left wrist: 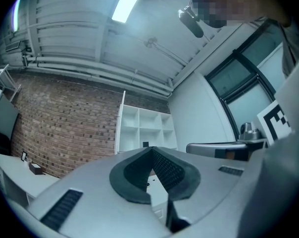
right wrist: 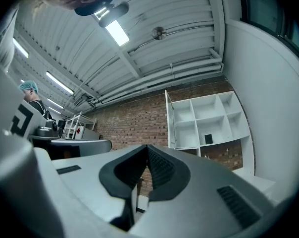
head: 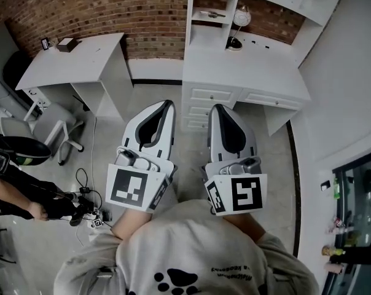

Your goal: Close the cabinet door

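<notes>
A white desk [head: 241, 72] with drawers stands against the brick wall ahead of me, with a white open-shelf cabinet [head: 217, 5] on top of it. A thin white panel [right wrist: 167, 118] stands out edge-on at the cabinet's left side; whether it is a door I cannot tell. My left gripper [head: 167, 104] and right gripper [head: 217, 107] are held side by side in front of my chest, pointing at the desk and well short of it. Both are shut with nothing between the jaws, as the left gripper view [left wrist: 152, 150] and right gripper view [right wrist: 147, 148] show.
A second white desk [head: 69, 60] stands at the left, with an office chair [head: 50, 128] beside it. A person [head: 13, 189] and cables [head: 81, 183] are on the floor at the far left. A white wall and a glass pane [head: 357, 214] close off the right.
</notes>
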Demonstrator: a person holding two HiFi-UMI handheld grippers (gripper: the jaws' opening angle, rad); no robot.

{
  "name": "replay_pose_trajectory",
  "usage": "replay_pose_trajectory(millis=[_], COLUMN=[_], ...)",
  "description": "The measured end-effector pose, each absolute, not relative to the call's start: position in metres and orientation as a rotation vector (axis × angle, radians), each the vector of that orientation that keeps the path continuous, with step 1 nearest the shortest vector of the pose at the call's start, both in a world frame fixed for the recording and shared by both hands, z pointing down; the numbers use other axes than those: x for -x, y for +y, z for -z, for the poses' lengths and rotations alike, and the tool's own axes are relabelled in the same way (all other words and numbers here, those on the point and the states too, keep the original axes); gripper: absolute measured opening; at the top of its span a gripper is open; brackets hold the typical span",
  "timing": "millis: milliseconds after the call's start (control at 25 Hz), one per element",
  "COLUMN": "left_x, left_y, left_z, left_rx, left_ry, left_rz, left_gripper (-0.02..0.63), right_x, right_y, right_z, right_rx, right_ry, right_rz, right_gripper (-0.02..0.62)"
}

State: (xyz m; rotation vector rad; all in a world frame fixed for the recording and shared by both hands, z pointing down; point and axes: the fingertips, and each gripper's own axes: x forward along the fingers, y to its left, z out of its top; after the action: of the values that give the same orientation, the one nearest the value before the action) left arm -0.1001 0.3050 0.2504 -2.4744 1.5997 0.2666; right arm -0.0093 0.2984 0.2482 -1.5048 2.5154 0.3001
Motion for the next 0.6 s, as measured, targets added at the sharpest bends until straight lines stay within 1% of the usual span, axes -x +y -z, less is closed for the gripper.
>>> replay_pose_trajectory(millis=[320,600], left_x=[0.109,0.133], left_y=[0.242,0.162], left_z=[-0.258,-0.258], left_rx=[2.509,2.536], left_ry=[1.572,1.553], left_rz=[-0.267,-0.26], left_gripper=[0.008,0.008], right_x=[0.019,0.046], right_y=[0.239,0.162], right_z=[-0.256,-0.252], right_rx=[1.549,1.567], right_ry=[2.514,2.497], right_rz=[-0.297,-0.303], right_gripper=[0.018,0.018])
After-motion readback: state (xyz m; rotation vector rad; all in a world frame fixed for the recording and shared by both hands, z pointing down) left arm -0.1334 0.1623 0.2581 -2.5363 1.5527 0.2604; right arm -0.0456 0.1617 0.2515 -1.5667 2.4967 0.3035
